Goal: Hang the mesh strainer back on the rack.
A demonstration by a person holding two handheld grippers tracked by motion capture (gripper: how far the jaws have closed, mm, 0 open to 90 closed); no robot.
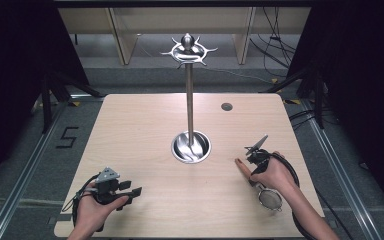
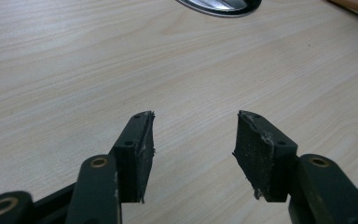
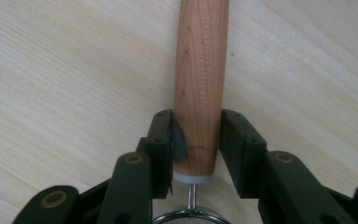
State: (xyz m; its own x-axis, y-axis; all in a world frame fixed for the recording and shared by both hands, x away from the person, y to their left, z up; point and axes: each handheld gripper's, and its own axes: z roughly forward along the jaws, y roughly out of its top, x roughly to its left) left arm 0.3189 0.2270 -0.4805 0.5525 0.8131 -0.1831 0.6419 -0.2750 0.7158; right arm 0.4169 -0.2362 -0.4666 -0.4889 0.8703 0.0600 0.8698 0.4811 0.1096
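Pale wooden table (image 1: 145,130): our right hand-held gripper (image 3: 196,140) clasps the wooden-handled mesh strainer (image 3: 200,79) right of the steel rack (image 1: 190,100); left hand-held gripper (image 2: 193,140) gapes empty. Next, probably lift.

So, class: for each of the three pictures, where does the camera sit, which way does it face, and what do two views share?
High view: above the person's side, looking forward and down at the pale wooden table; both hands and forearms show.
Left gripper view: on the left gripper, facing the tabletop between open jaws.
Right gripper view: on the right gripper, its jaws around the small metal strainer's wooden handle.
Shared: high and left views show the steel stand's round base.
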